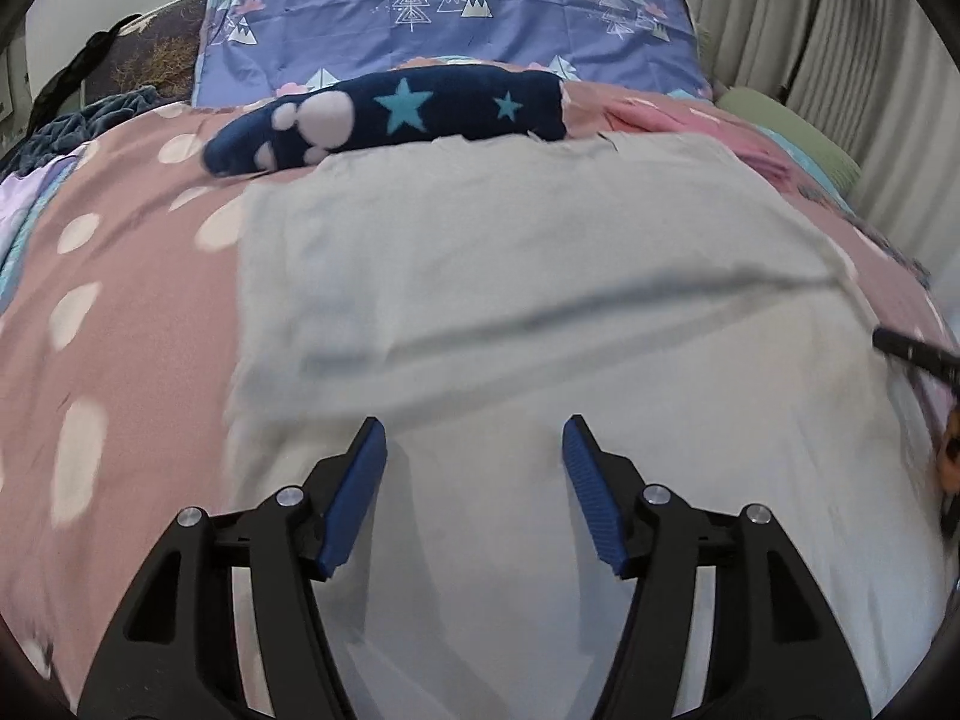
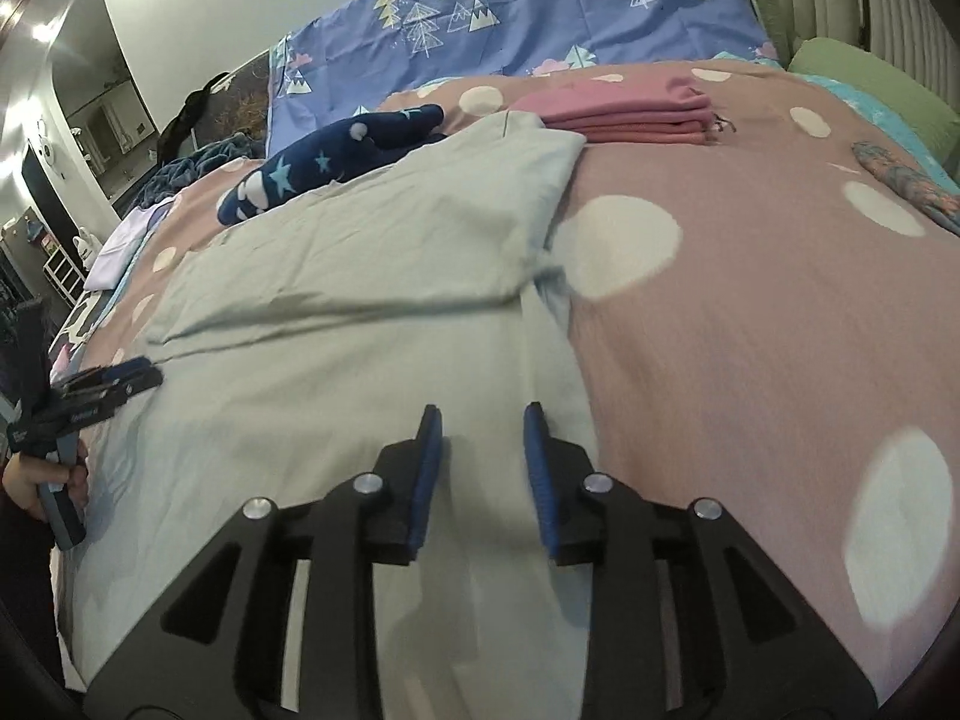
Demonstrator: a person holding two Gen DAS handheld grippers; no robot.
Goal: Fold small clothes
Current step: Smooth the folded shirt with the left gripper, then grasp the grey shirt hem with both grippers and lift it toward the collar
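Now both my left gripper (image 1: 474, 429) and right gripper (image 2: 483, 417) hang unclenched, empty, over the folded pale-green cotton garment (image 2: 372, 276), letting the fold settle on the pink spotted bedspread (image 2: 750, 312).

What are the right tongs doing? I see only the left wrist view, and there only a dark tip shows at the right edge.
Observer: The right tongs are open over the near right edge of the pale garment, with nothing between the pads.
Operator: Is any piece already folded?
Observer: Yes, a folded pink stack lies on the dotted cover, next to the garment's far right corner.
Operator: How do my left tongs look from that side?
Observer: The left tongs hang low over the garment's left edge. I cannot tell whether they touch it.
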